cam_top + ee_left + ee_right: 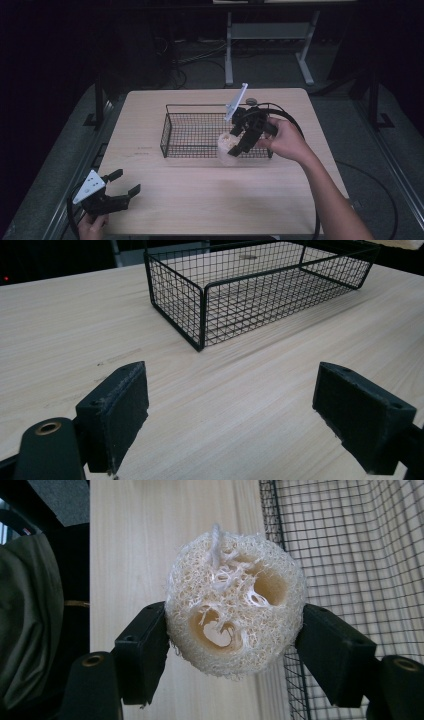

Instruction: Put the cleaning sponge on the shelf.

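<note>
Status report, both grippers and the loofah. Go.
Right gripper shut on loofah, held at the wire basket's near wall. Left gripper open, idle over the table. Nothing in the way.

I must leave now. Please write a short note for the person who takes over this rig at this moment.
Right hand-held gripper: shut on the loofah, held at the near right edge of the wire basket.
Left hand-held gripper: open, holding nothing, at the near left corner of the table, apart from the basket.
Done: the loofah is picked up and brought to the basket.
Left: it looks to be above the near wall, not yet resting inside; probably carry it over the wall, lower it and open the jaws.
</note>
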Available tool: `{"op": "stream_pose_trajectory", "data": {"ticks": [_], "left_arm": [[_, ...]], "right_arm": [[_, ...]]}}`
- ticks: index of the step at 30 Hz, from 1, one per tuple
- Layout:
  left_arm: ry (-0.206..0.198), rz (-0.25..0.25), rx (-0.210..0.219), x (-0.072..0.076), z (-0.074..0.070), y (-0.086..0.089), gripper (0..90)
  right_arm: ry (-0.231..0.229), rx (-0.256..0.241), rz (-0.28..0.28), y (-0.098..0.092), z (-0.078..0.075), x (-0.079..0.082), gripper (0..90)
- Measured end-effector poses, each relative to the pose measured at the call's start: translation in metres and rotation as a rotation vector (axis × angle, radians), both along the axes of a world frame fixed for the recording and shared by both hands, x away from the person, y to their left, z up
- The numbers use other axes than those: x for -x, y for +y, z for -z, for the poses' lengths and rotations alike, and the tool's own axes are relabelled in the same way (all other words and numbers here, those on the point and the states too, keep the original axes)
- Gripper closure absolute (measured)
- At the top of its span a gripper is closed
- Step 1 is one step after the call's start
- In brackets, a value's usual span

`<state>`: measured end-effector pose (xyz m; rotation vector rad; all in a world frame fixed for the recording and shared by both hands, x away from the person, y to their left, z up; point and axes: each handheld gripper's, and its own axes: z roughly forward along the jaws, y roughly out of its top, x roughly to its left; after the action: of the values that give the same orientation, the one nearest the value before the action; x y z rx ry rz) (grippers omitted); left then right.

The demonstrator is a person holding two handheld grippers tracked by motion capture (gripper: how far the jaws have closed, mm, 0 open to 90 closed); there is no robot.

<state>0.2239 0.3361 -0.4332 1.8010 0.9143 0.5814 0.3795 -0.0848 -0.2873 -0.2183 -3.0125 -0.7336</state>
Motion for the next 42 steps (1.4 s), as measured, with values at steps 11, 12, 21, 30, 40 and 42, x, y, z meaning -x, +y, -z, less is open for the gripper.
{"op": "stream_pose_trajectory", "data": {"ticks": [11,12,21,30,40,42], "left_arm": [[0.001,0.001,0.0,-0.001,0.0,-0.001,13.9],[0.001,-0.002,0.0,-0.001,0.0,-0.001,13.9],[0.003,0.001,0.001,-0.002,0.0,-0.003,13.9],[0.007,0.011,-0.015,-0.006,0.001,-0.008,13.9],[0.011,0.022,-0.029,-0.008,0.001,-0.011,14.0],[0.011,0.026,-0.032,-0.008,0.001,-0.012,13.9]], "right_arm": [[0.02,-0.02,0.046,-0.001,-0.002,-0.031,30.0],[0.01,-0.004,0.052,0.001,-0.001,-0.036,30.0],[0.017,0.011,0.093,0.001,-0.001,-0.058,30.0],[0.021,-0.018,0.137,-0.003,0.001,-0.077,30.0],[0.03,-0.002,0.183,-0.002,0.021,-0.101,30.0],[0.033,-0.001,0.192,-0.002,0.023,-0.103,30.0]]}}
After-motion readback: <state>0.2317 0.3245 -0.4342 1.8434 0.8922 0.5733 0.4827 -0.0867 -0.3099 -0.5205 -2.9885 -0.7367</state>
